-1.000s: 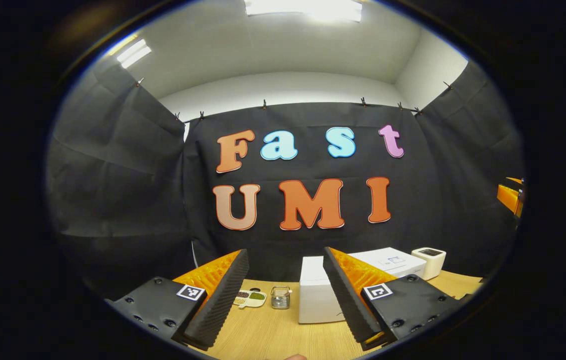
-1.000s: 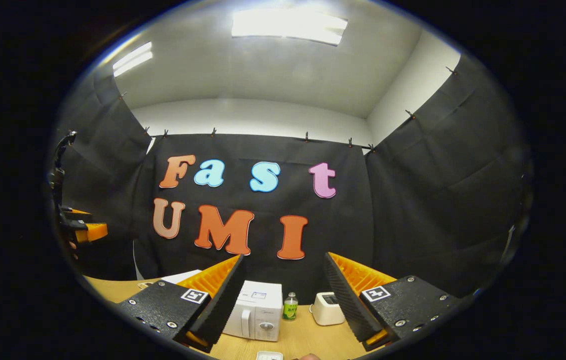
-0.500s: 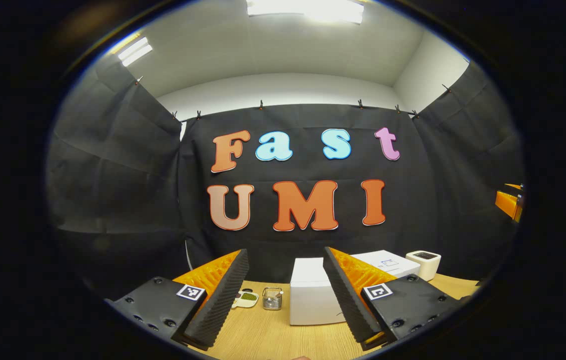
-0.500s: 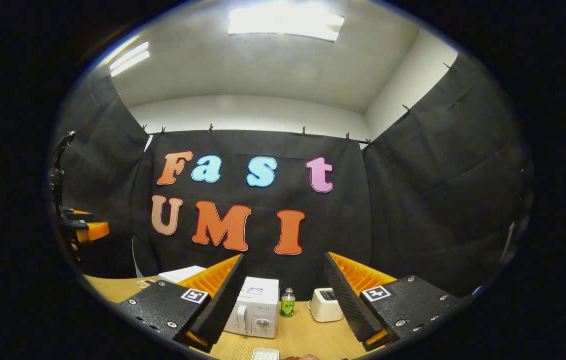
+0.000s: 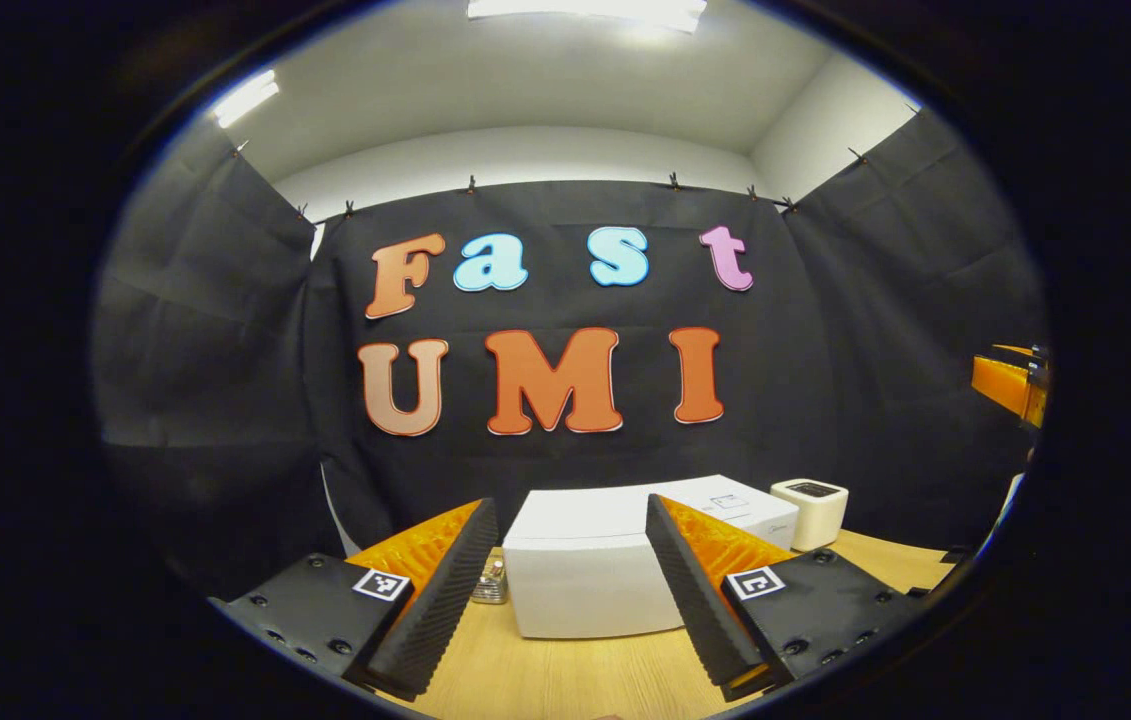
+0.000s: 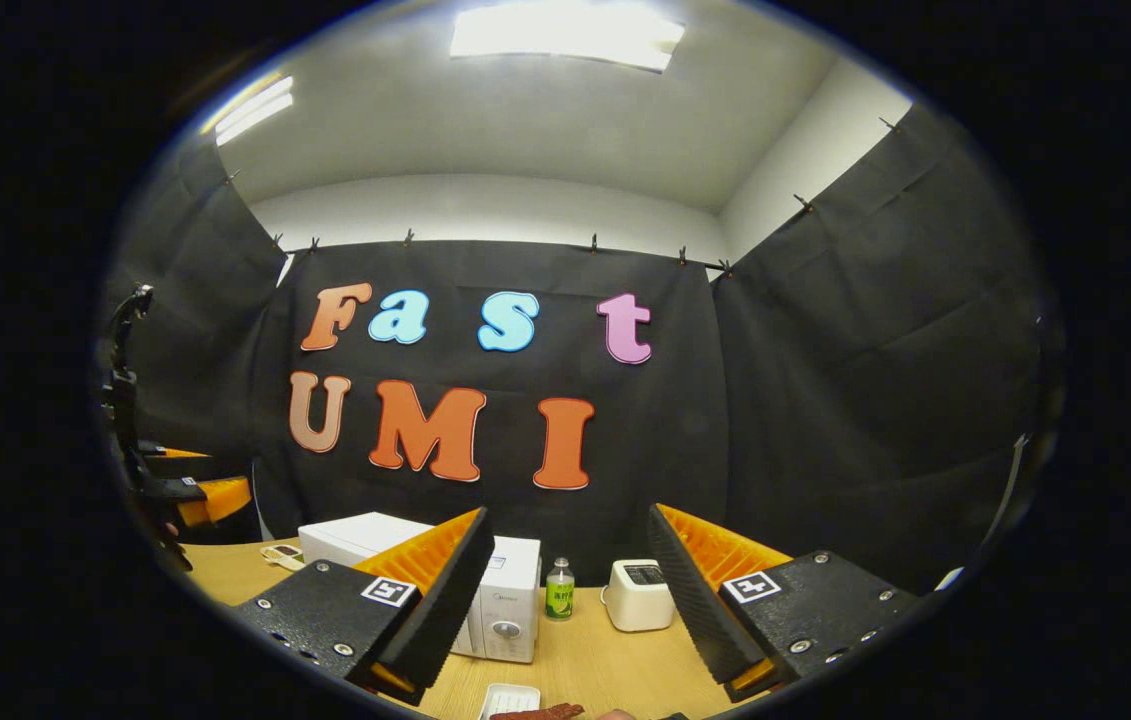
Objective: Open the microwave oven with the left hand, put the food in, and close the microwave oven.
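In the left gripper view the left claw (image 5: 565, 600) hangs above the wooden bench (image 5: 575, 675) with its fingers (image 5: 440, 600) spread wide and nothing between them. Between and beyond the fingers stands the white microwave oven (image 5: 585, 580), seen from its side, with a small metal-lidded jar (image 5: 491, 585) just beside its left wall and a white toaster (image 5: 809, 511) toward the bench's far right edge. In the right gripper view the right claw (image 6: 570, 610) is likewise wide open and empty. Past it, the microwave oven (image 6: 505, 600) stands with its door shut, a green bottle (image 6: 558, 592) just to its right and the toaster (image 6: 637, 594) beyond that. At the bench's near edge sits a white tray (image 6: 510, 698) with a reddish piece of food (image 6: 545, 711) at it. The left claw (image 6: 210, 497) appears at the far left.
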### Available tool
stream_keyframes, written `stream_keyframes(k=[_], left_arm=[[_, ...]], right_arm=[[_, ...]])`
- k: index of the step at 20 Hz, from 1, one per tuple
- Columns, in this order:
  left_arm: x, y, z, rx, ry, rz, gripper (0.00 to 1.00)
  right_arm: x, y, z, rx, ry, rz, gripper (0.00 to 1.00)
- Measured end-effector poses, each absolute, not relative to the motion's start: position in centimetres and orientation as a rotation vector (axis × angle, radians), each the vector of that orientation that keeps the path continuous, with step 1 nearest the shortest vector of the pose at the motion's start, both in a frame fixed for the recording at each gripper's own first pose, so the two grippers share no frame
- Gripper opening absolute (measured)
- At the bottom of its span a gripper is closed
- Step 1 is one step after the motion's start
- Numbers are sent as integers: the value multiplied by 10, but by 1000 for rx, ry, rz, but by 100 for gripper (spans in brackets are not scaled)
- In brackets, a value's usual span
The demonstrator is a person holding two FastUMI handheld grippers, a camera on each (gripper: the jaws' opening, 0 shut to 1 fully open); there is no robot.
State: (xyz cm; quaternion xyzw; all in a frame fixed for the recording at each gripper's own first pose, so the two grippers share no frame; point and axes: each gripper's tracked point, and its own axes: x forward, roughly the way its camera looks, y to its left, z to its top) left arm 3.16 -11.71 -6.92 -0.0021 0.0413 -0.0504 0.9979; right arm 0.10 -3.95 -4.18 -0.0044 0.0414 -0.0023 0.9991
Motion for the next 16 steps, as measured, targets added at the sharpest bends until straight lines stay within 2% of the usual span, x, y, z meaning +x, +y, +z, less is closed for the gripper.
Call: stream_keyframes(k=[2, 3, 4, 6, 8, 10, 13, 16], left_arm=[[36, -140, -86, -10, 106, -126, 97], [38, -153, -93, -10, 116, -137, 97], [37, -165, -101, -7, 124, -148, 100], [41, -189, -114, 3, 135, -168, 97], [42, -216, -129, 17, 145, -191, 100], [43, -238, -140, 28, 149, -208, 97], [49, -268, -162, 30, 164, -221, 100], [59, -291, -185, 26, 185, -228, 97]], right_arm=[[-1, -47, -48, -16, 91, -9, 96], [-2, -51, -51, -20, 96, -14, 99], [-3, -55, -54, -22, 103, -18, 96], [-6, -62, -61, -18, 119, -22, 96], [-7, -69, -67, -8, 138, -22, 96], [-8, -76, -69, -3, 144, -22, 96], [-9, -87, -72, -2, 144, -27, 96], [-9, -94, -75, -4, 146, -26, 96]])
